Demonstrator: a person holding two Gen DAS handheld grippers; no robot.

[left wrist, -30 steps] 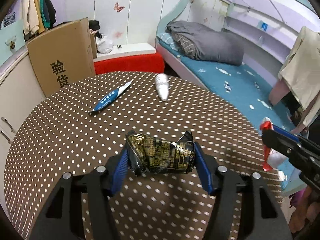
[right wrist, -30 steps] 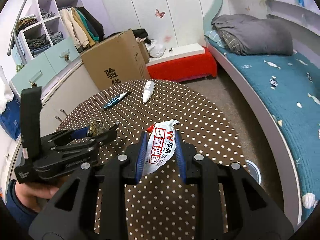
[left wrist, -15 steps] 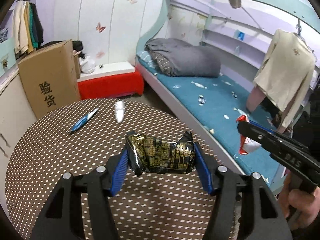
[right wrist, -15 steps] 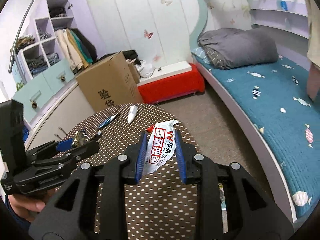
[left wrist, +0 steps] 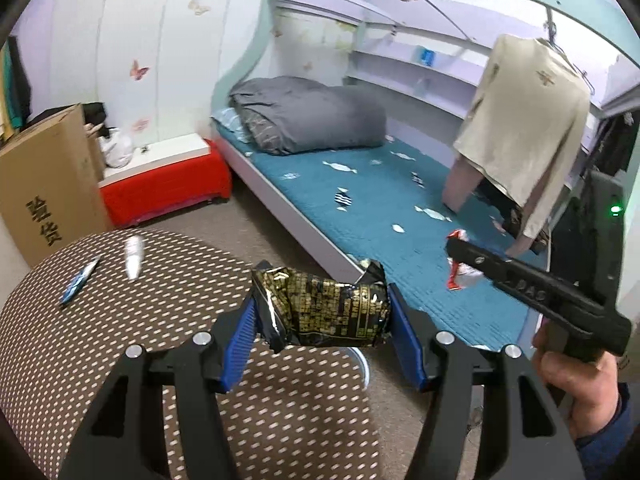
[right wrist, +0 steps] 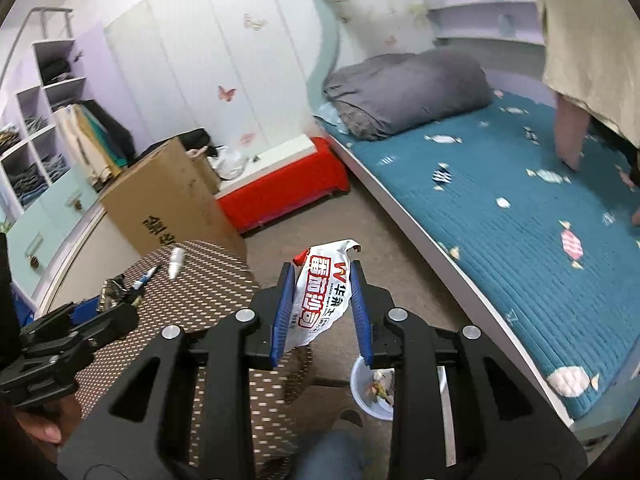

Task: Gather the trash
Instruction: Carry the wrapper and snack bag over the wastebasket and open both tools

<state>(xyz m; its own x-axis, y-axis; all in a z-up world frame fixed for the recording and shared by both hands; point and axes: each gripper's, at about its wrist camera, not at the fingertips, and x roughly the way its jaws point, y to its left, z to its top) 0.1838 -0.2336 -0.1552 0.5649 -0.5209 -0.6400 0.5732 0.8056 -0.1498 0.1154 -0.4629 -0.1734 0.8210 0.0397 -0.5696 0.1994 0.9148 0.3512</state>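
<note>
Small white plastic bin on floor, scraps inside; clear only in right view. Left gripper fingers clamp crumpled black-gold foil wrapper; right gripper fingers clamp white-red snack wrapper, above the bin.

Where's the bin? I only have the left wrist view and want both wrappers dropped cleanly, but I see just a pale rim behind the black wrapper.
Observer: The right wrist view shows a white bin on the floor beside the table, below the right gripper.
Operator: Anything in it?
Observer: Yes, some scraps lie at its bottom.
Operator: What does the right gripper hold?
Observer: A white and red wrapper with printed lettering, pinched upright between its pads.
</note>
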